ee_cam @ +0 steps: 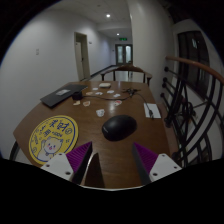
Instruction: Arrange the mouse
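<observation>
A black mouse (118, 126) lies on the brown wooden table (110, 160), just ahead of my fingers and slightly left of the middle between them. My gripper (112, 158) is open and empty, held above the table's near part. The purple pads (80, 156) stand wide apart with bare table between them. A yellow round mouse mat with a white cartoon figure (52, 137) lies on the table to the left of the mouse, beside my left finger.
Beyond the mouse are a small white cup (100, 112), papers and a dark laptop (60, 95) at the far left. A white sheet with a pen (151, 110) lies at the right. Chairs (125, 72) stand behind the table, and a dark railing (195, 100) is at the right.
</observation>
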Tool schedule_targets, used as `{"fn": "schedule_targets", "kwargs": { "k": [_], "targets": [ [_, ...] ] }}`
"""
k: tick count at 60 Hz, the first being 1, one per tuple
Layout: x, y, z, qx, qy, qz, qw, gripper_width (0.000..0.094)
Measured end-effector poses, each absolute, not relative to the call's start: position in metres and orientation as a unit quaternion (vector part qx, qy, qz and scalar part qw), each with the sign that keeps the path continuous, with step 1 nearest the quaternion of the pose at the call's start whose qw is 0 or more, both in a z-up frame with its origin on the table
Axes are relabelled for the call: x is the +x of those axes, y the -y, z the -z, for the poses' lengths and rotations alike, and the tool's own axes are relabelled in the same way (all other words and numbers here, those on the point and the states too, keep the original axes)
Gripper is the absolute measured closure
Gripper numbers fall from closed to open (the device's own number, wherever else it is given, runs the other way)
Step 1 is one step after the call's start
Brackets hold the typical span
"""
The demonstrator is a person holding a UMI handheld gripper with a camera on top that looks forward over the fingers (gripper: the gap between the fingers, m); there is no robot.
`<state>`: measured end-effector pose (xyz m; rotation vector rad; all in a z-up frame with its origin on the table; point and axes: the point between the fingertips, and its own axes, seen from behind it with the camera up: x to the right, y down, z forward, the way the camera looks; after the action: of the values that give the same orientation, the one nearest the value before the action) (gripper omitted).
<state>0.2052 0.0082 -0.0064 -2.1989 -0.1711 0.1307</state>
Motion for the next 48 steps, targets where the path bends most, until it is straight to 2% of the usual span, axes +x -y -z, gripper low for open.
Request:
{"fn": "schedule_targets", "kwargs": {
  "k": [4, 12, 24, 25, 31, 37, 43, 48],
  "targets": [
    [0.196, -0.026, 0.021, -0.895, 0.065, -0.059, 0.438, 0.0126],
    [0.195, -0.056, 0.018, -0.89, 0.049, -0.052, 0.45, 0.0133],
    [0.186, -0.103, 0.02, -0.895, 0.032, -0.039, 0.443, 0.0129],
    [0.188, -0.105, 0.02, -0.896, 0.03, -0.031, 0.443, 0.0142],
    [0.191, -0.109, 0.019, -0.897, 0.016, -0.015, 0.442, 0.0386],
    [0.194, -0.11, 0.019, -0.895, -0.011, -0.029, 0.444, 0.0504],
    [0.196, -0.105, 0.017, -0.893, -0.012, -0.029, 0.45, 0.0585],
    [0.202, -0.092, -0.002, -0.885, -0.02, -0.026, 0.464, 0.0598]
  ]
}}
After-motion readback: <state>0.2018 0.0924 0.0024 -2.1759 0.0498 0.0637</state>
